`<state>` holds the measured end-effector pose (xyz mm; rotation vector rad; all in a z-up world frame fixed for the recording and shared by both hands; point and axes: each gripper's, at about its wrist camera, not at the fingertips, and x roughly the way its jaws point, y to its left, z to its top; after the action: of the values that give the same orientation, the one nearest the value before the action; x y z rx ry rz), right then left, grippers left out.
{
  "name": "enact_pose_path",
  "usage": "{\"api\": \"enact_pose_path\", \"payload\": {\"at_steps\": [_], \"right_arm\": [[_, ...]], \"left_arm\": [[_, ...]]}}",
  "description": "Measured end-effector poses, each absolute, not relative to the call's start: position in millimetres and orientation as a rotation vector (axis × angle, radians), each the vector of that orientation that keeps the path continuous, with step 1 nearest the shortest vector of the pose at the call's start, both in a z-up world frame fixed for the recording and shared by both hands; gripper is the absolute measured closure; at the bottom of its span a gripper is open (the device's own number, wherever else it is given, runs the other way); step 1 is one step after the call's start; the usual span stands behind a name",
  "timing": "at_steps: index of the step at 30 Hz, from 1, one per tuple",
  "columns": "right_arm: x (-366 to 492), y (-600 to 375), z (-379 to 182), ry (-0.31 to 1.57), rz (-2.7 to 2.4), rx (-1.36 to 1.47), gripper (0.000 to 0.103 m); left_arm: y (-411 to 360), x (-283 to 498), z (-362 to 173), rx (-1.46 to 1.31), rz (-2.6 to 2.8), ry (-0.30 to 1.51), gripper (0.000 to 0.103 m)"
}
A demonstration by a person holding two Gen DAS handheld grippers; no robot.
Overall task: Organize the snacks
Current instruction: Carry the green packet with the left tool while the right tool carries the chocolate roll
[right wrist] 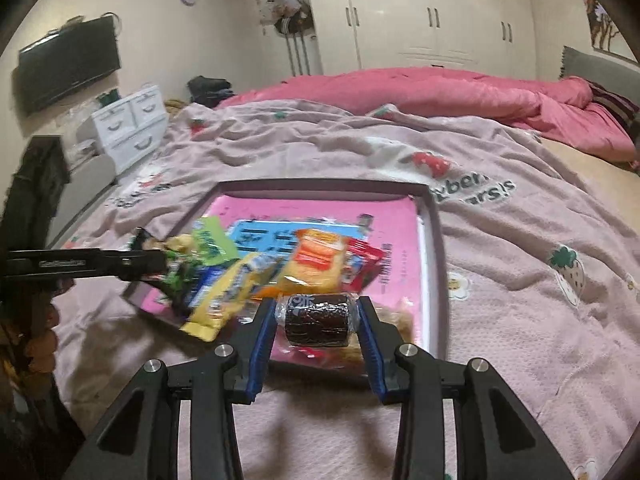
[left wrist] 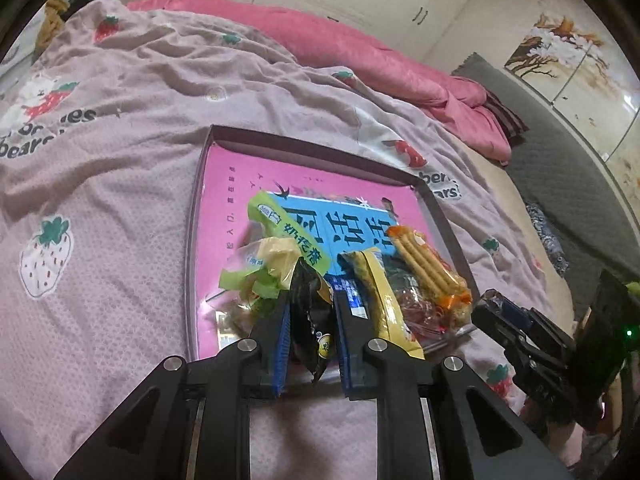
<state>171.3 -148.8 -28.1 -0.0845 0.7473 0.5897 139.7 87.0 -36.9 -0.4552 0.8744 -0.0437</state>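
Observation:
A shallow box [left wrist: 280, 148] [right wrist: 434, 240] with a pink printed bottom lies on the bed, and a heap of snack packets fills its near end. My left gripper [left wrist: 311, 300] is shut on a dark crinkled packet [left wrist: 310, 304] and holds it just above the heap. Beside that packet lie a green-wrapped snack [left wrist: 264, 268], a yellow packet [left wrist: 384, 292] and a pack of biscuit sticks [left wrist: 424, 268]. My right gripper [right wrist: 316, 316] is shut on a clear-wrapped dark chocolate roll [right wrist: 316, 320], over the box's near edge. An orange-labelled cake packet [right wrist: 316, 264] lies behind it. The left gripper [right wrist: 160, 264] reaches in from the left.
A pinkish strawberry-print blanket [left wrist: 120, 200] covers the bed, with a bunched pink quilt [right wrist: 440, 88] at the far side. White drawers [right wrist: 128, 124] and a wall television [right wrist: 68, 68] stand to the left, white wardrobes [right wrist: 420, 12] behind.

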Motion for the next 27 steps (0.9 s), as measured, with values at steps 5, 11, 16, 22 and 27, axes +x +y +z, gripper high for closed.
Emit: {"api": "enact_pose_path", "payload": {"at_steps": [5,11,16,22,27], "right_arm": [[178.6,-156.3,-39.7,0.774,0.524,-0.102,0.063],[182.4,-162.8,-45.0,0.776,0.496,-0.101,0.062],[181.8,-165.3,-46.7,0.777,0.487,-0.104,0.062],[180.9,-170.1,-49.2,0.793,0.484,-0.096,0.062],[181.2,-172.3,-53.4,0.813,0.486,-0.097,0.060]], "left_arm": [[85.4,142.1,-39.2,-0.421,-0.027,0.877,0.081],[85.8,140.8,-39.0,-0.408,-0.011,0.876,0.077],[86.7,139.2,-38.6,-0.390,0.009,0.881,0.073],[82.5,138.4,-37.7,-0.362,0.013,0.891,0.061],[78.3,135.8,-32.5,-0.330,0.019,0.886,0.053]]}}
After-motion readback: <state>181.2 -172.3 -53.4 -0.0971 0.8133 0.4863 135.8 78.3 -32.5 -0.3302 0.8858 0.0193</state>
